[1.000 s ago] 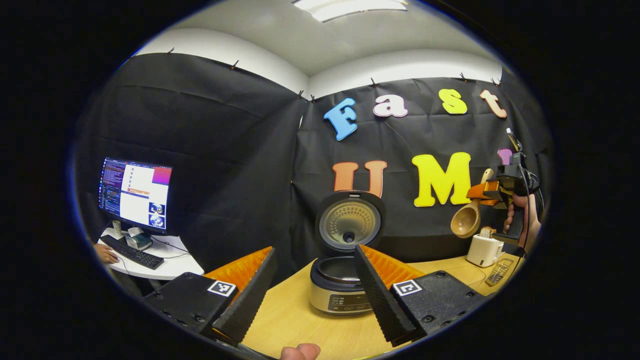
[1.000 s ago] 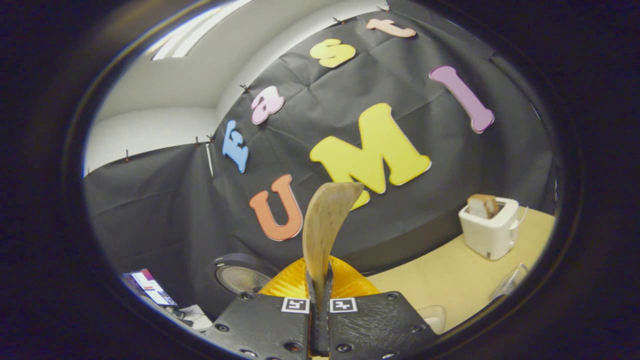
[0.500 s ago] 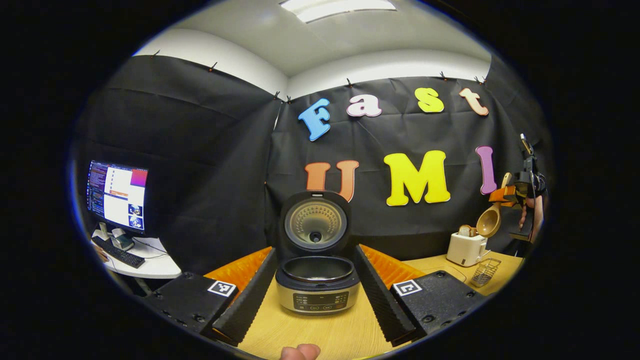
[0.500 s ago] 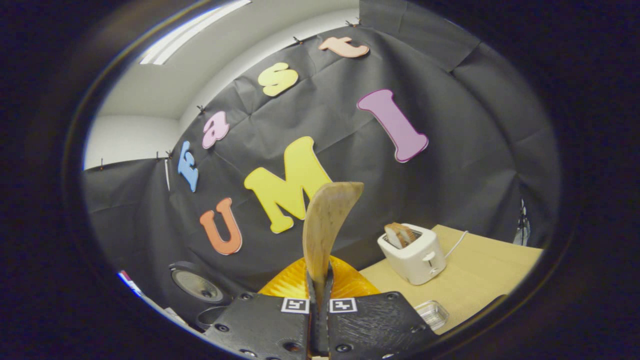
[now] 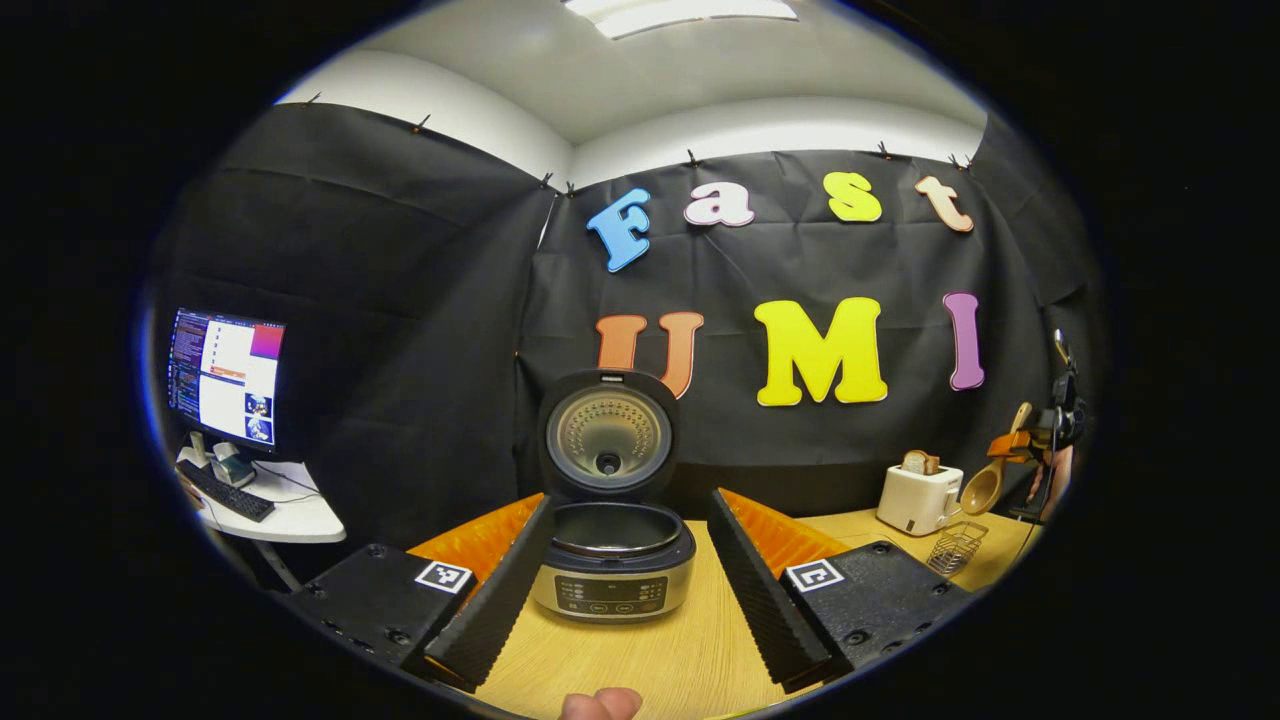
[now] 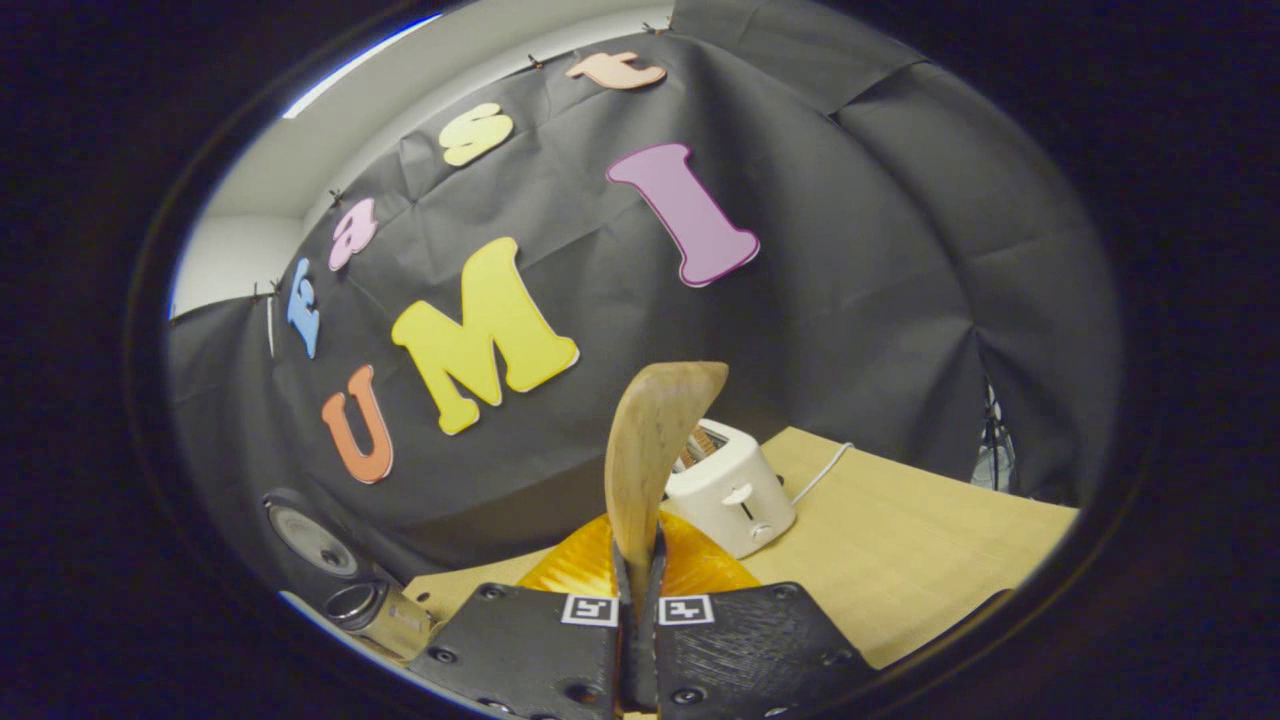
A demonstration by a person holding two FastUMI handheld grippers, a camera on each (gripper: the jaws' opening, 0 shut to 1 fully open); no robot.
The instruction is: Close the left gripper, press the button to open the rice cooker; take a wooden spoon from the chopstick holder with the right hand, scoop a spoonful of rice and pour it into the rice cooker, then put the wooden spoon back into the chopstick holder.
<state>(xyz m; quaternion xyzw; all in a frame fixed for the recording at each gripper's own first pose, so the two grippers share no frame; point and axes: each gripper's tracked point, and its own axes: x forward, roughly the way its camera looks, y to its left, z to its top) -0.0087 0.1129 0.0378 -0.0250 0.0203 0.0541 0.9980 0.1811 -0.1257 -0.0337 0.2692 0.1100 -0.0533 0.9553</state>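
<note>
The rice cooker point(image 5: 612, 575) stands on the wooden table with its lid point(image 5: 607, 435) up and its pot showing no contents. My left gripper point(image 5: 630, 503) is open, one finger on each side of the cooker and short of it. At the far right, a hand holds my right gripper point(image 5: 1022, 446) above the table; the wooden spoon point(image 5: 985, 486) hangs from it, bowl down. In the right gripper view that gripper point(image 6: 640, 560) is shut on the wooden spoon point(image 6: 650, 450), whose wood rises straight ahead. The cooker point(image 6: 385, 615) sits at the lower left there.
A white toaster point(image 5: 918, 497) with bread stands at the back right, and a wire mesh holder point(image 5: 955, 547) sits in front of it. The toaster point(image 6: 730, 490) lies just behind the spoon in the right gripper view. A monitor point(image 5: 225, 375) and desk stand beyond the table's left.
My right gripper has carried the spoon rightward and lower, away from the cooker and toward the toaster. The left gripper view has swung so the cooker now sits between its fingers.
</note>
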